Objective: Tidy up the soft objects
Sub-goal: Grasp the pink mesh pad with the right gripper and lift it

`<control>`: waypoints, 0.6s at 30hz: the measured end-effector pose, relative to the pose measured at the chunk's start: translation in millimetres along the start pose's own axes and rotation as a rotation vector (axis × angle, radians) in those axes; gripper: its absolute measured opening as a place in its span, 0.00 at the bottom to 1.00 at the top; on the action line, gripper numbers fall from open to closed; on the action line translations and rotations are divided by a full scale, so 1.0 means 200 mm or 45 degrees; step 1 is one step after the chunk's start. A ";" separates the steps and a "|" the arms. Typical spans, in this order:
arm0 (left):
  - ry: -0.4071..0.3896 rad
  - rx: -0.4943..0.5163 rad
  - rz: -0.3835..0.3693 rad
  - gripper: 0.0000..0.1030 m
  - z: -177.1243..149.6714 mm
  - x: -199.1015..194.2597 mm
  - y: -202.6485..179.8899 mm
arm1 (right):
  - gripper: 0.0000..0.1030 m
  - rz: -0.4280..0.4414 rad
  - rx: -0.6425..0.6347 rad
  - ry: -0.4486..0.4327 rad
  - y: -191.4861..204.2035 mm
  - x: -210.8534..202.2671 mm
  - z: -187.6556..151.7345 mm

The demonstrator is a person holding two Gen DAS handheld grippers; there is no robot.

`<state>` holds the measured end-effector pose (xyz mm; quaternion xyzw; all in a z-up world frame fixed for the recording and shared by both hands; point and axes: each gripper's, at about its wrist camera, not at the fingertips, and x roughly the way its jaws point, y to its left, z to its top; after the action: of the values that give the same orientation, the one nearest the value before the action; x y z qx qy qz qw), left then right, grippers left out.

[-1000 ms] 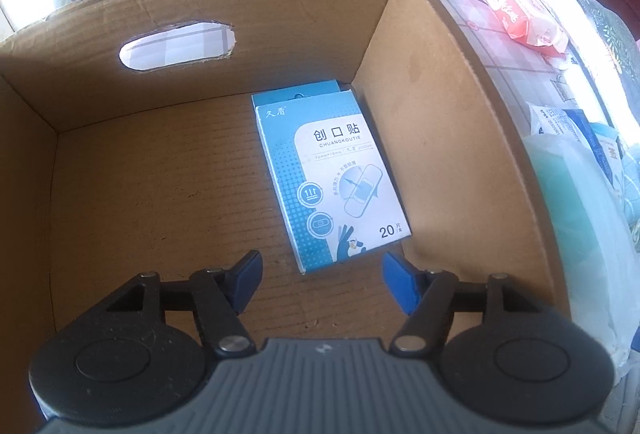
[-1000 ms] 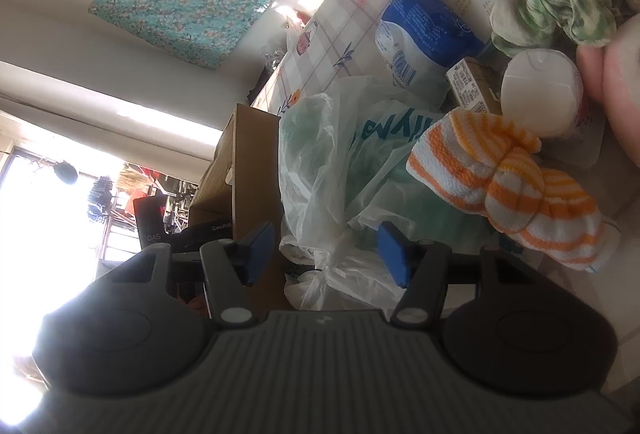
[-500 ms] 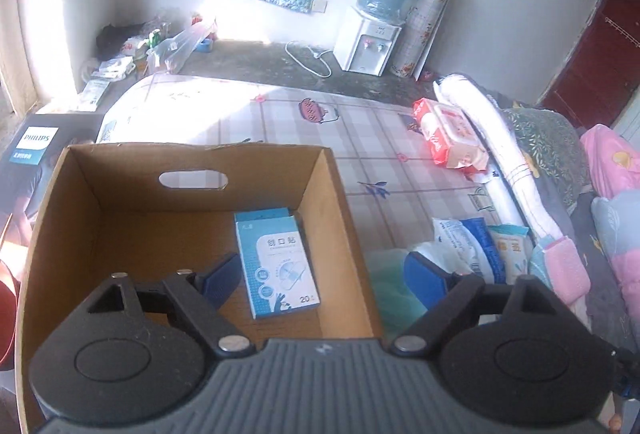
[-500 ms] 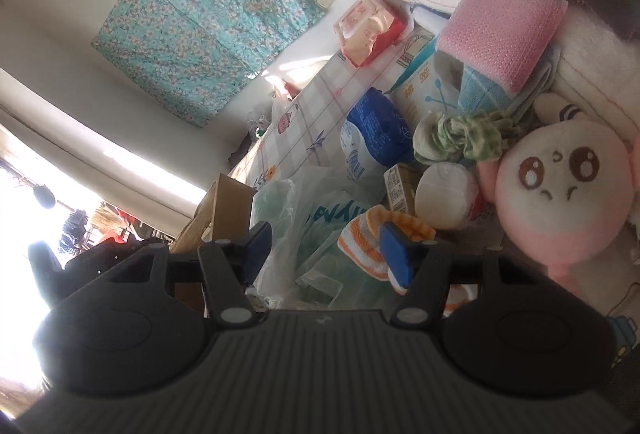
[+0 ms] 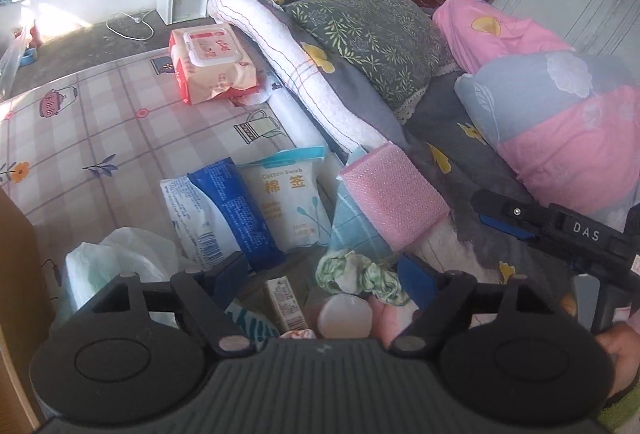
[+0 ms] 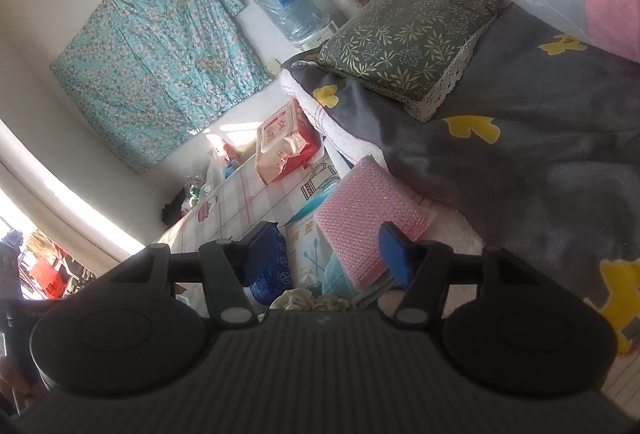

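Observation:
Soft things lie heaped on the bed: a pink folded cloth [image 5: 394, 193] [image 6: 364, 230] on a light blue checked cloth [image 5: 352, 222], and a green scrunchie [image 5: 360, 274]. My left gripper [image 5: 324, 274] hovers over the heap. Its jaws are closing with nothing pressed, and the scrunchie, a small box [image 5: 286, 304] and a white round pad [image 5: 346, 316] show below the gap. My right gripper [image 6: 328, 246] points at the pink cloth from short of it. Its jaws are closing a little and hold nothing. It also appears from the side, the right gripper [image 5: 500, 218] just right of the heap.
A cotton swab pack [image 5: 288, 205] and a blue-white pack [image 5: 224, 209] lie left of the cloths. A red wet-wipes pack [image 5: 212, 63] sits farther back, a white plastic bag [image 5: 116, 258] near left. The cardboard box wall [image 5: 16, 274] is at the left edge. A green pillow [image 5: 376, 37] and a pink quilt [image 5: 560, 121] fill the right.
The left view has swung out of the cardboard box, away from the blue plaster pack, over to the heap on the bed. The right view has lifted from the plush toy and striped hat toward the pink cloth.

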<state>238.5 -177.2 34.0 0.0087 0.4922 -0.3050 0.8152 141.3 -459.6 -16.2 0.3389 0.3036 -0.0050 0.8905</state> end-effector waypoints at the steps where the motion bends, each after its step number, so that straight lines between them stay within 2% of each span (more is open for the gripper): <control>1: 0.042 -0.006 -0.019 0.75 0.02 0.09 -0.04 | 0.53 -0.006 -0.017 0.017 0.00 0.03 0.02; 3: 0.105 -0.049 -0.055 0.65 0.05 0.21 -0.07 | 0.48 -0.011 -0.009 0.054 -0.03 0.11 0.07; 6: 0.201 -0.153 -0.136 0.58 0.09 0.38 -0.07 | 0.40 -0.008 0.031 0.117 -0.09 0.22 0.12; 7: 0.225 -0.176 -0.154 0.57 0.10 0.44 -0.08 | 0.36 -0.009 0.037 0.134 -0.11 0.26 0.13; 11: 0.265 -0.221 -0.161 0.55 0.12 0.58 -0.08 | 0.34 -0.011 0.051 0.174 -0.16 0.35 0.14; 18: 0.273 -0.299 -0.216 0.56 0.20 0.68 -0.06 | 0.34 -0.004 0.090 0.207 -0.24 0.43 0.19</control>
<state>309.4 -265.5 -53.1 -0.0957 0.6074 -0.3104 0.7249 221.8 -502.3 -68.7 0.3687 0.3751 0.0103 0.8504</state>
